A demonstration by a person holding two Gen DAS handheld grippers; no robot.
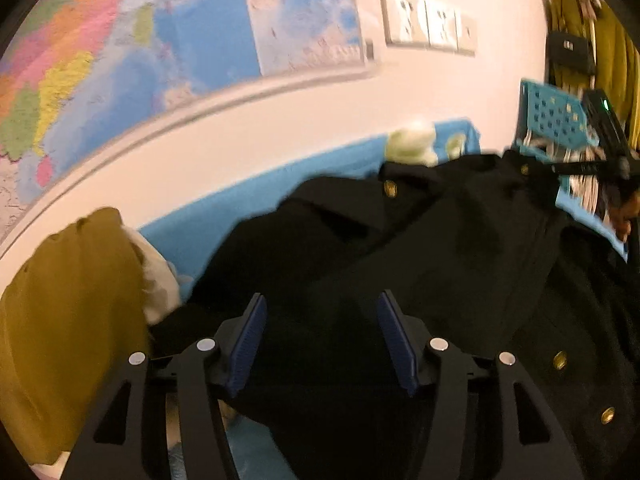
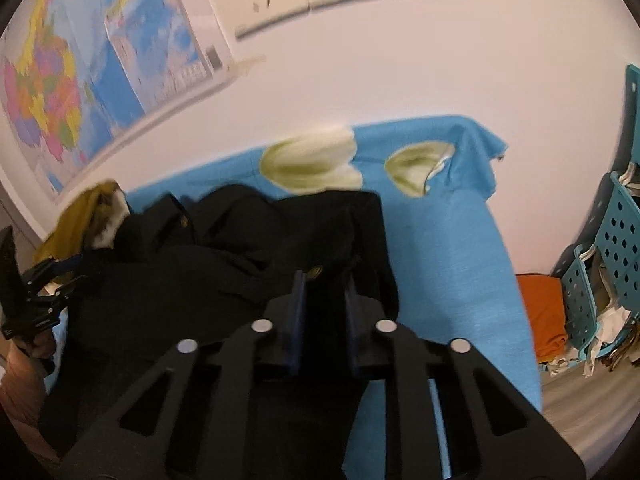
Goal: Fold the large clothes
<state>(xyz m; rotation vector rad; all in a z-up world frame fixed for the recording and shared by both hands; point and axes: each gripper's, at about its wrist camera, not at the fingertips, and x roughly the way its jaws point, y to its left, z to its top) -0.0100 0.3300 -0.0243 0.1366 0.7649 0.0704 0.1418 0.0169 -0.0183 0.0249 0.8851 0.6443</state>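
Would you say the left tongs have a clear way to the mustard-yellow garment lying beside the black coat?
Probably yes. The left tongs stand open over the black coat, holding nothing, and the mustard-yellow garment lies just to their left with nothing visibly between.

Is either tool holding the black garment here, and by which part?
Left tool: open, nothing held. Right tool: nearly closed over the black garment near a gold button; an actual grip cannot be told.

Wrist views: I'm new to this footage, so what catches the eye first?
A black coat with gold buttons lies crumpled across the blue sheet. A bright map hangs on the wall behind. Teal baskets stand at the right.
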